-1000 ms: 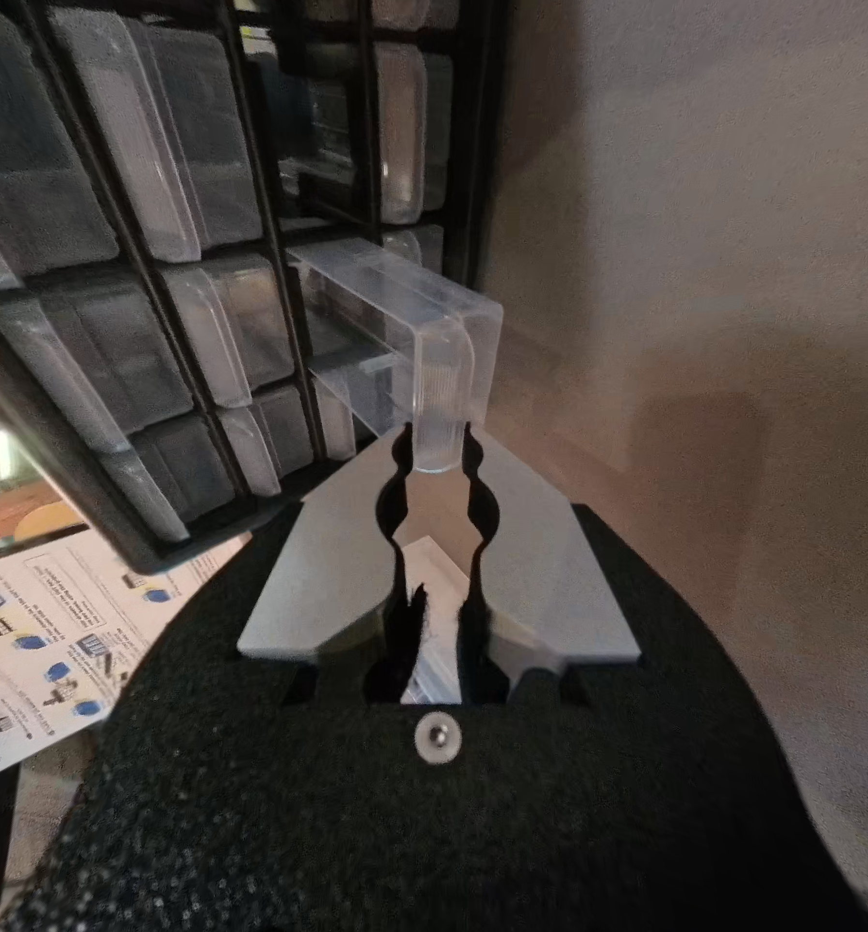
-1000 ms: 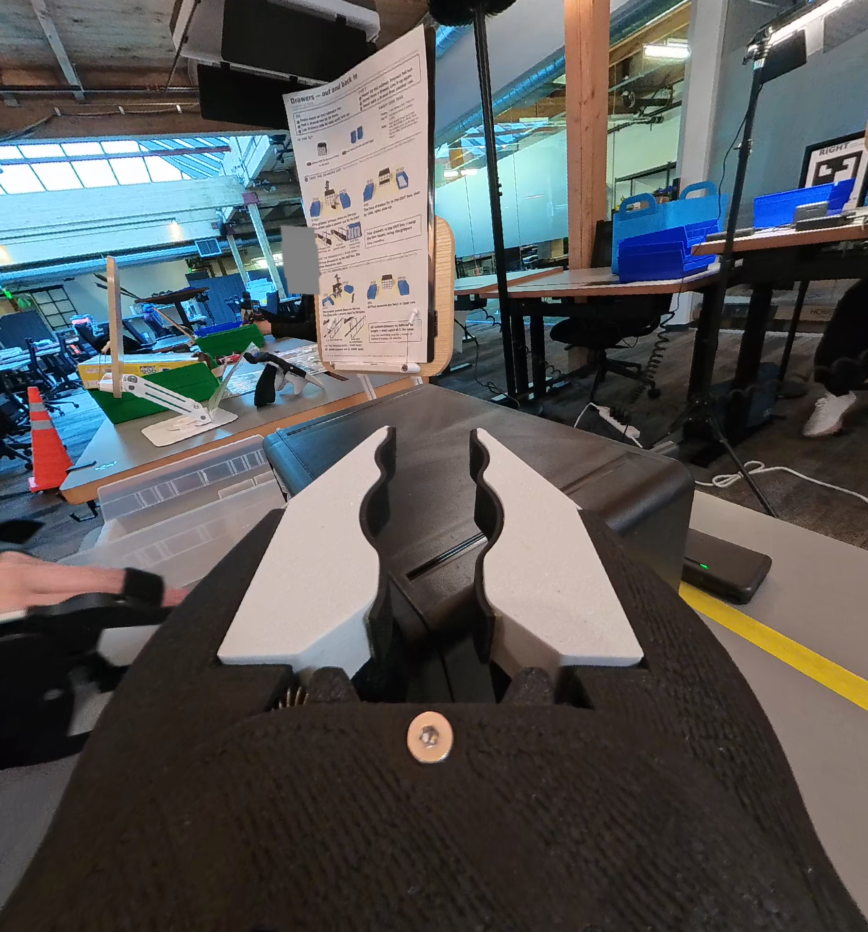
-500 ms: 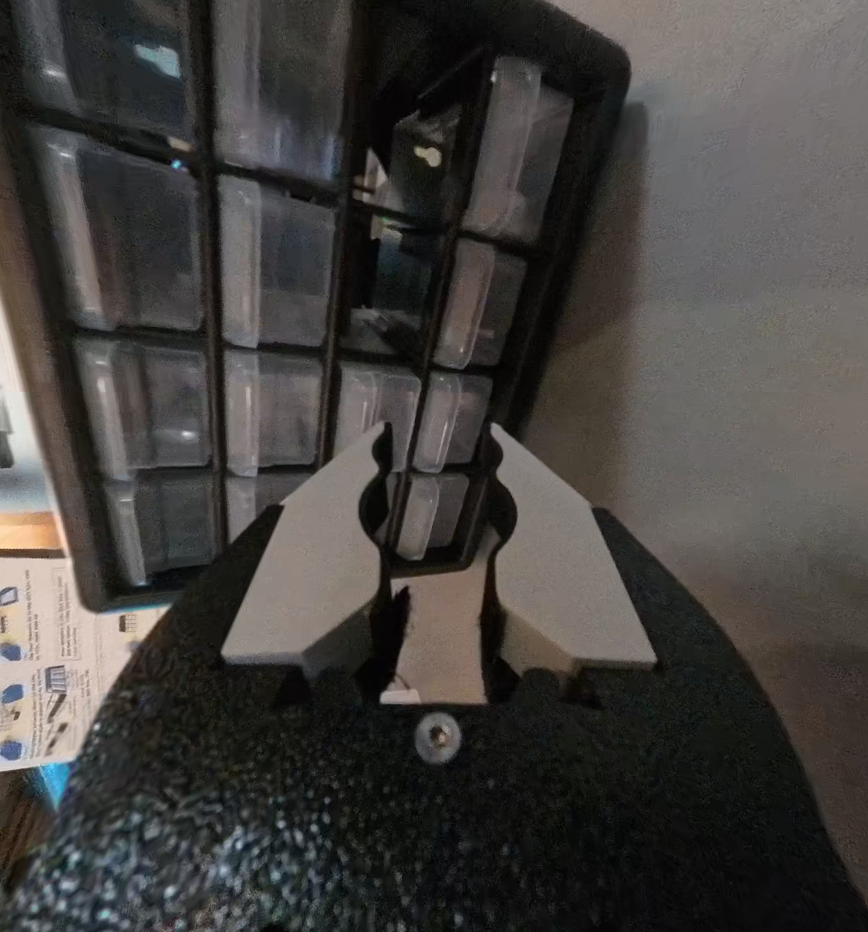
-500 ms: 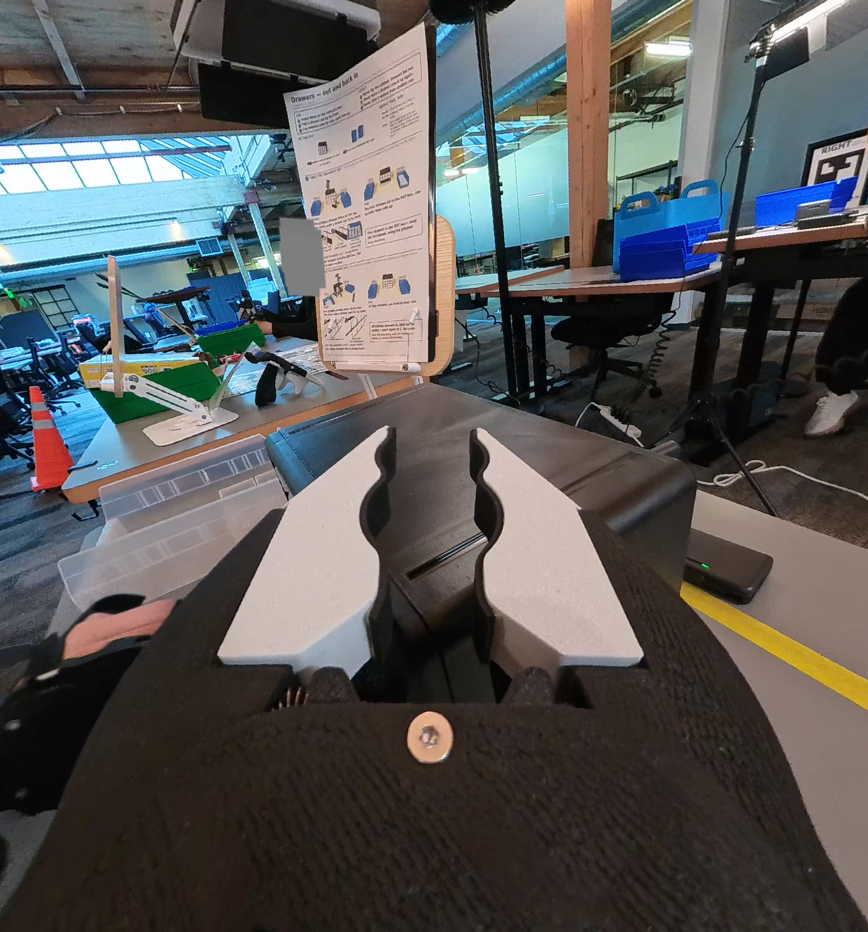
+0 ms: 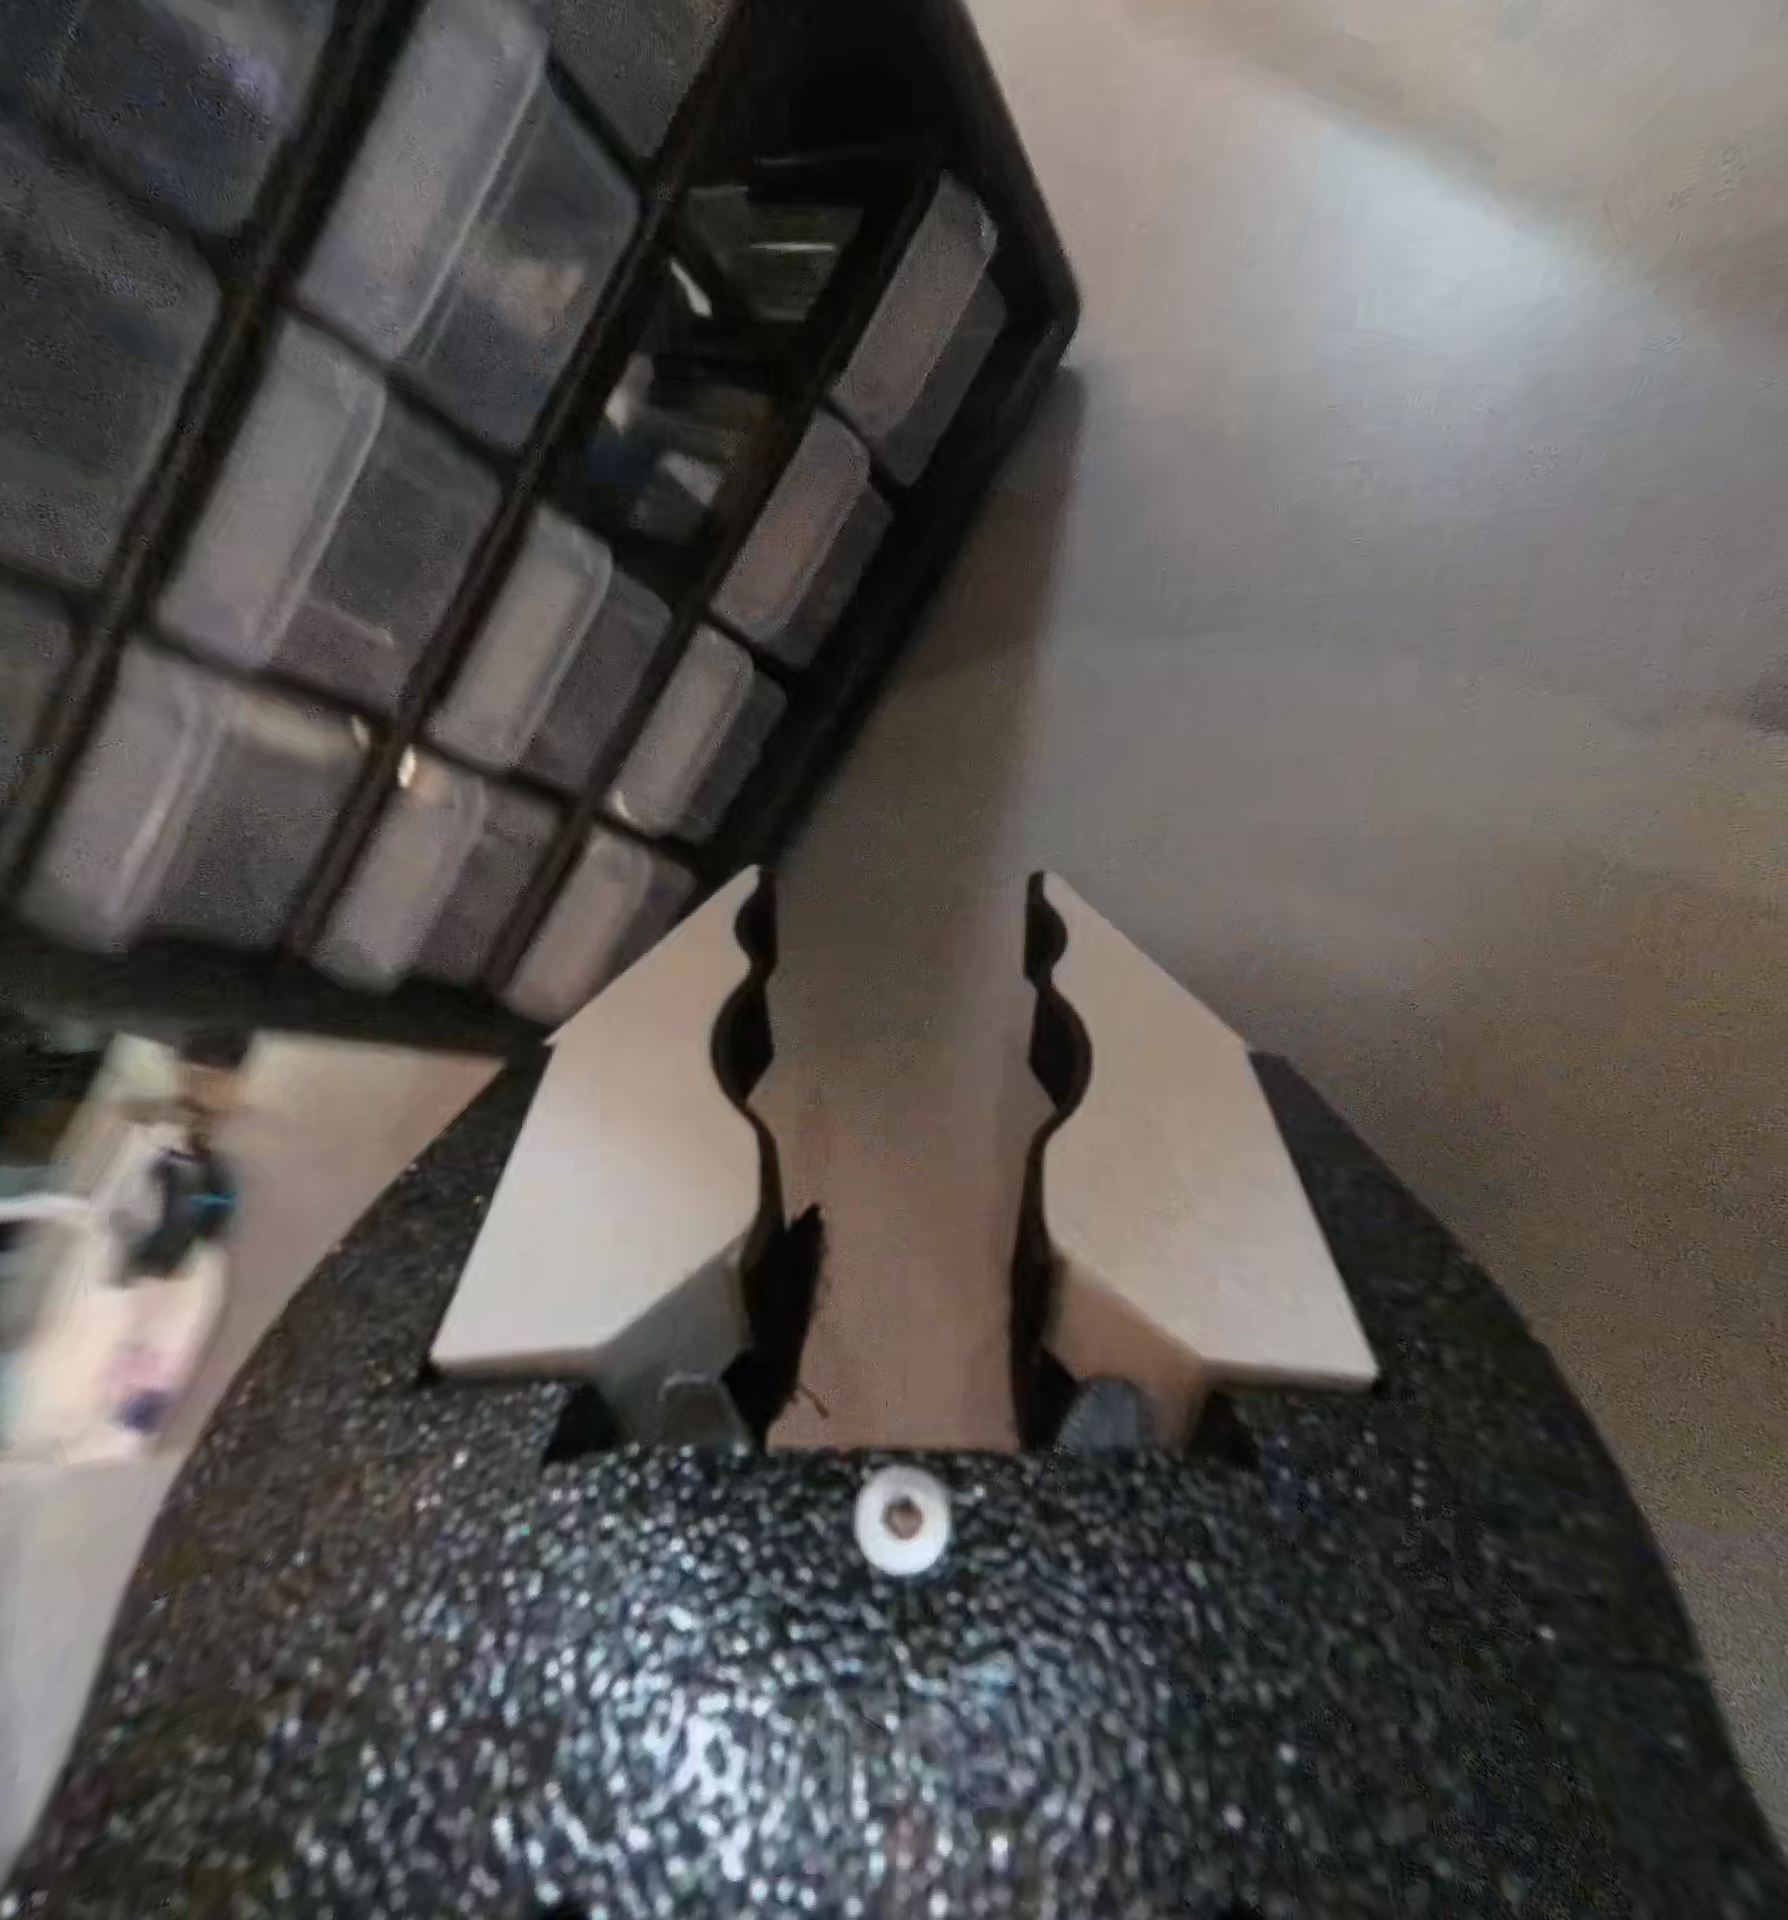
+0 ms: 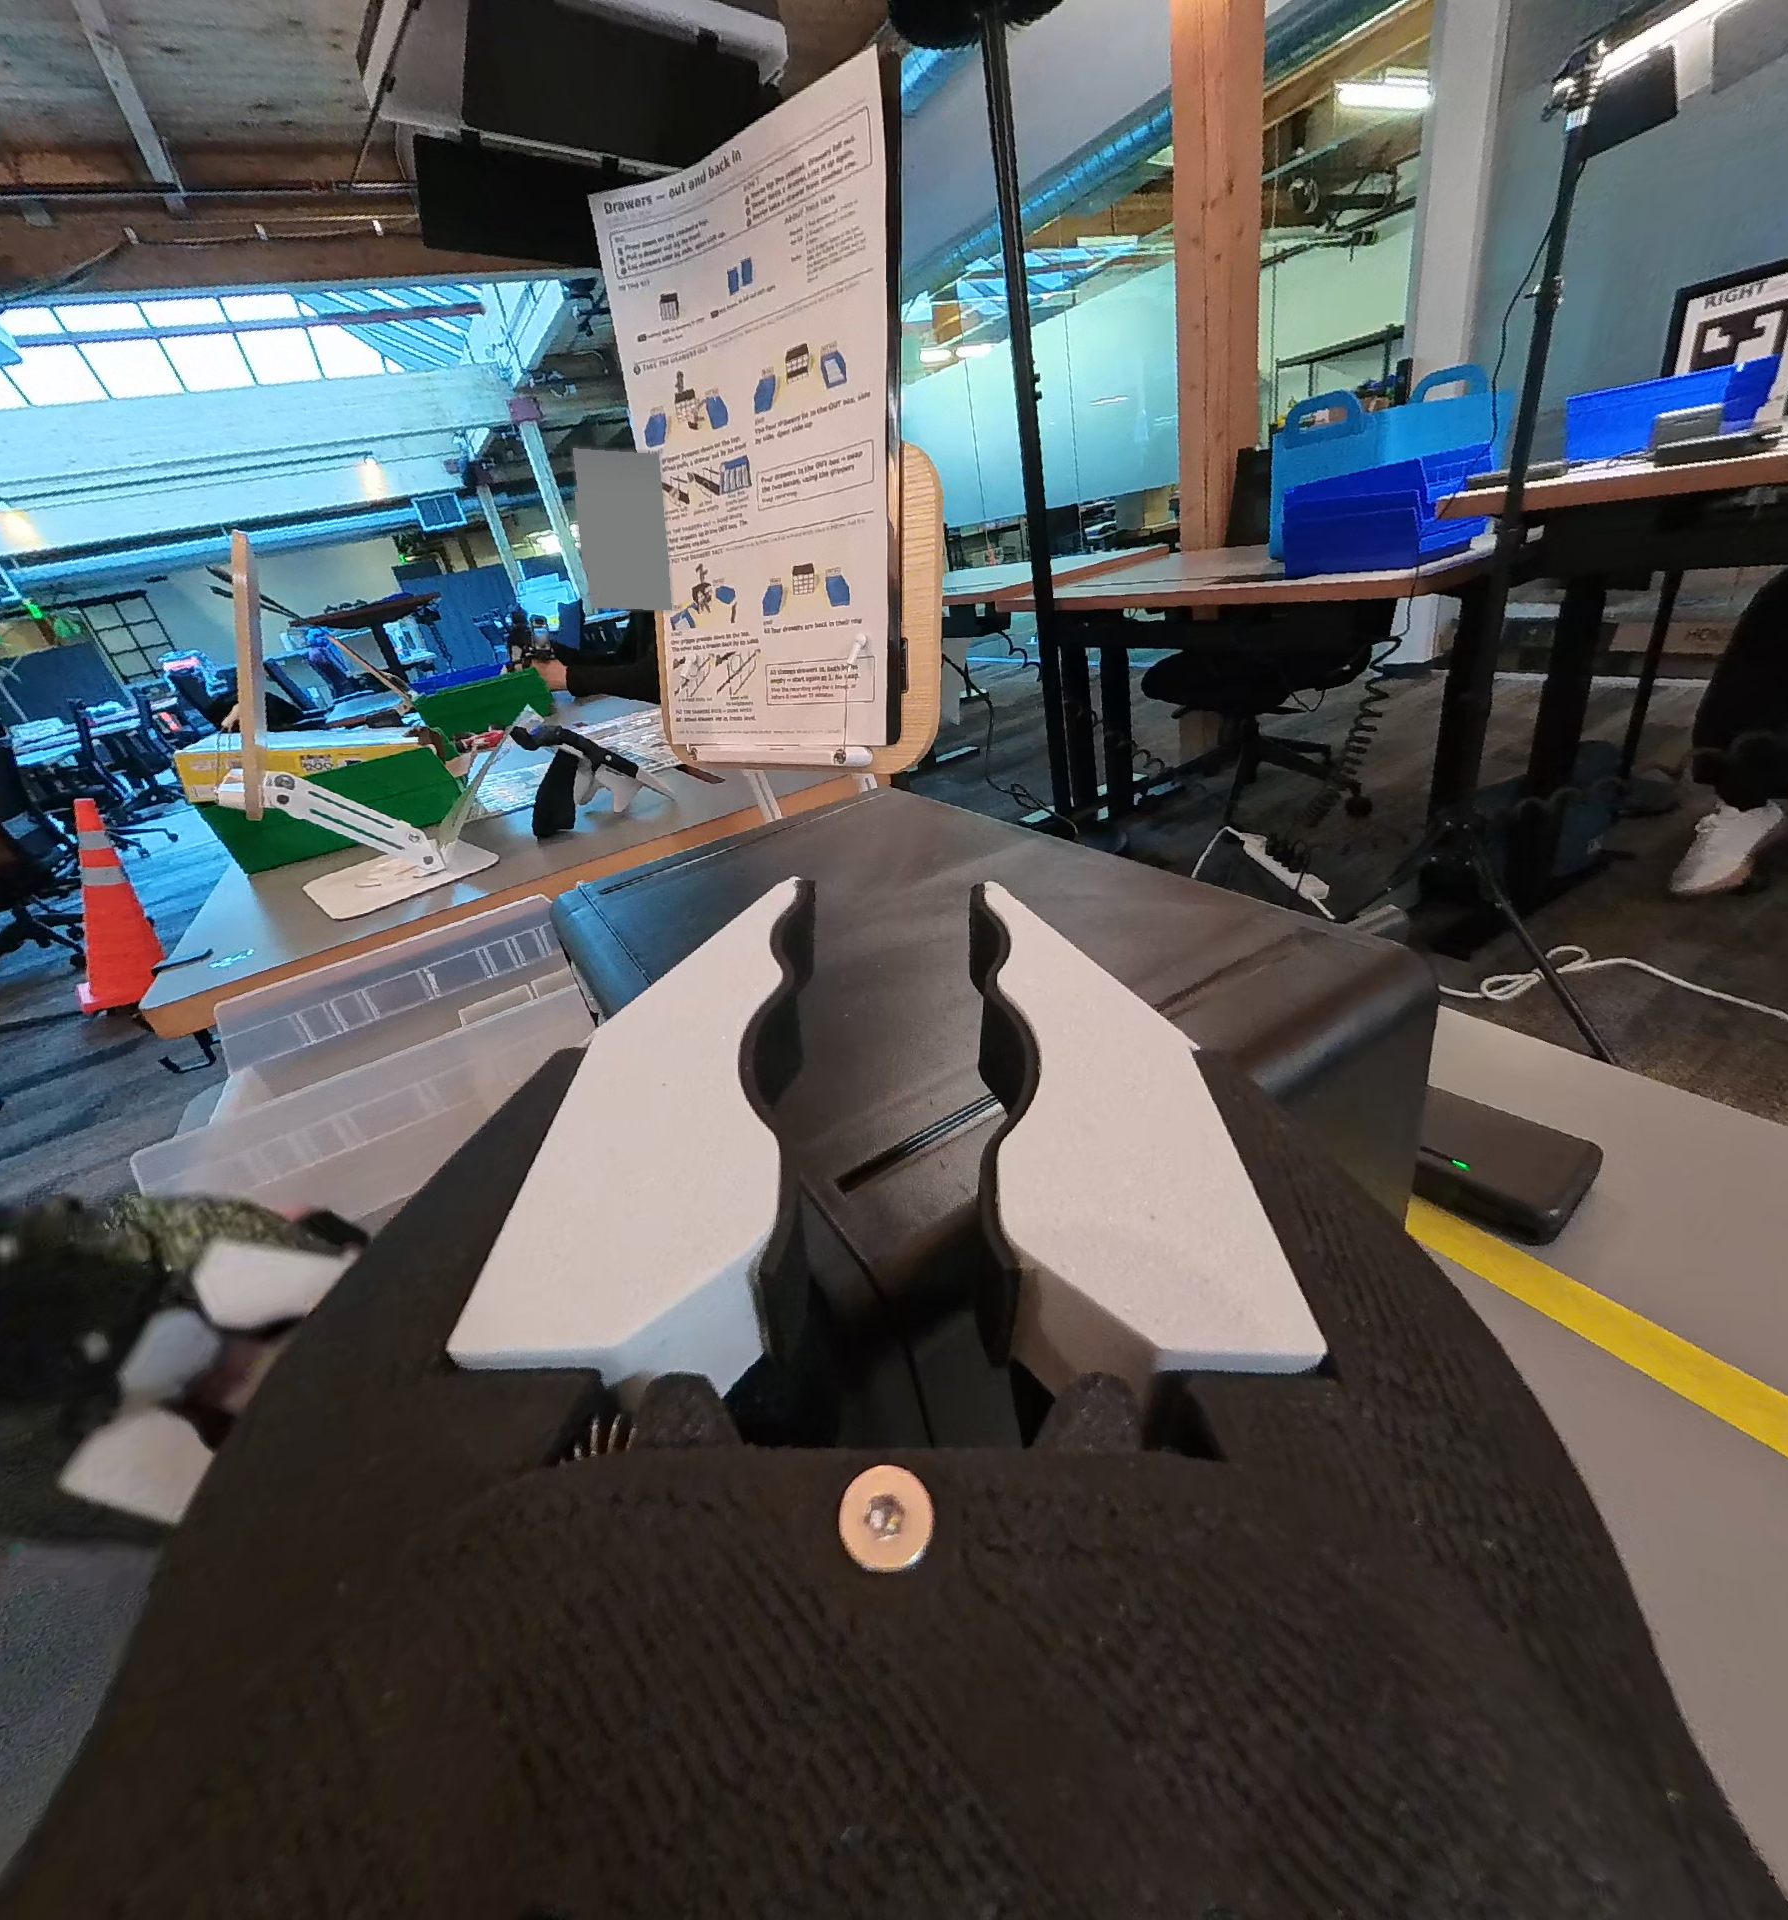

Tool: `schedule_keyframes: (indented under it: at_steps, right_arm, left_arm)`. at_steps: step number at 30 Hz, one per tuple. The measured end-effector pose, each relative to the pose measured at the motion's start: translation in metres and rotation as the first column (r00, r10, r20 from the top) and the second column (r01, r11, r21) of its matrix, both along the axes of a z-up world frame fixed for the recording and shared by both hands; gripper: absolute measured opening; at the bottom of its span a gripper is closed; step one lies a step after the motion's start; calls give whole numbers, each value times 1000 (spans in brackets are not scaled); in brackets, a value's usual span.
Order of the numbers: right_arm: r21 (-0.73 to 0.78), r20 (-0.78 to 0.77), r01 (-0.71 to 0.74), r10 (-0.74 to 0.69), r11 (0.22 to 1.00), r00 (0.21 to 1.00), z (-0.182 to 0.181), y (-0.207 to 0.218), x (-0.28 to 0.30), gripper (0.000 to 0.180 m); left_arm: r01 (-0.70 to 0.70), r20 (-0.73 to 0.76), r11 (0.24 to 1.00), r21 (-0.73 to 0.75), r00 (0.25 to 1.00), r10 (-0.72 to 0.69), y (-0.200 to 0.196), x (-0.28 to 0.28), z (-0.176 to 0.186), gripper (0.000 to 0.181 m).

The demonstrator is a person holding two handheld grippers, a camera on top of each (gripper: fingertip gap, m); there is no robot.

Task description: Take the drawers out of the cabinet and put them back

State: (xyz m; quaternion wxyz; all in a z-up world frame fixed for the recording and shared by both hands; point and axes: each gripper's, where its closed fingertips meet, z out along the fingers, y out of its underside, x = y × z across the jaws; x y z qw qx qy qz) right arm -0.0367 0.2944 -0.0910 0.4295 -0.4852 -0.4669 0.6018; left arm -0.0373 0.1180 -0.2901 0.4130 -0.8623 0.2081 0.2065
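Left gripper point(image 5: 895, 883) with fingers spread, empty, just off the lower right corner of the black cabinet point(image 5: 1015, 343), clear drawers point(image 5: 277, 520) seated in its grid — some slots vacant, right gripper point(image 6: 890, 894) parted, empty, resting above the cabinet top point(image 6: 1233, 966), clear bin point(image 6: 350, 1070) beside it.

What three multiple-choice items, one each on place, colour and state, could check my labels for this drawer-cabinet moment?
1. Where is the right gripper?
A. Over the cabinet top
B. Inside a drawer
C. On the floor

2. What colour is the line on the table?
A. Red
B. Yellow
C. Green

3. How is the left gripper?
A. Shut on a drawer
B. Open, holding nothing
C. Out of view

Answers: 1 A, the black cabinet top lies beneath its fingers; 2 B, a yellow stripe shows; 3 B, only bare table shows between its spread fingers.
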Motion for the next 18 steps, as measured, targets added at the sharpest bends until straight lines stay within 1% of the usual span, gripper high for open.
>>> schedule_keyframes:
  at_steps: [1, 2, 3, 4, 6, 7, 8, 9, 10, 11, 12, 14, 16, 17, 18]
  right_arm:
    - [-2, -1, -2, 2, 1000, 1000, 0, 0, 0, 29]
    - [-5, -2, -4, 4, 1000, 1000, 0, 0, 0, 29]
    - [-8, -4, -5, 5, 1000, 1000, 0, 0, 0, 29]
    - [-11, -7, -6, 6, 1000, 1000, 0, 0, 0, 29]
    - [-18, -12, -9, 8, 1000, 1000, 1, 1, 1, 29]
    - [-22, -14, -10, 9, 1000, 1000, 1, 1, 1, 30]
    - [-25, -16, -11, 11, 1000, 1000, 1, 1, 1, 30]
    - [-28, -18, -12, 12, 1000, 1000, 1, 1, 1, 30]
    - [-31, -18, -13, 13, 999, 1000, 1, 2, 1, 30]
    - [-32, -17, -14, 13, 999, 1000, 1, 2, 1, 30]
    - [-32, -16, -13, 13, 999, 1000, 0, 2, 1, 30]
    - [-30, -13, -12, 11, 999, 1000, 0, 1, 1, 30]
    - [-28, -11, -10, 9, 1000, 1000, 0, 1, 1, 30]
    - [-27, -10, -9, 9, 1000, 1000, 0, 1, 1, 30]
    - [-26, -9, -9, 8, 1000, 1000, 0, 1, 1, 30]
  left_arm:
    - [-21, 85, 1000, 13, 996, 19, -19, -6, 8, 46]
    - [-73, 107, 997, 30, 992, 69, -38, -23, 19, 46]
    - [-136, 79, 990, 49, 988, 132, -60, -47, 35, 46]
    - [-214, 17, 974, 74, 977, 213, -83, -78, 53, 45]
    - [-373, -133, 917, 141, 911, 391, -133, -145, 94, 40]
    - [-463, -151, 867, 184, 858, 490, -157, -177, 111, 36]
    - [-538, -95, 815, 218, 819, 566, -178, -206, 120, 36]
    - [-590, 7, 778, 214, 798, 603, -194, -228, 119, 40]
    - [-629, 107, 758, 175, 777, 620, -207, -247, 110, 50]
    - [-642, 161, 757, 119, 765, 624, -217, -262, 96, 62]
    - [-618, 158, 784, 62, 782, 603, -222, -274, 81, 69]
    - [-533, 52, 845, -50, 843, 535, -230, -289, 50, 76]
    - [-410, -41, 903, -132, 912, 408, -226, -289, 23, 69]
    - [-348, -59, 923, -165, 937, 343, -222, -284, 10, 65]
    - [-310, -80, 928, -208, 951, 300, -220, -283, -3, 63]
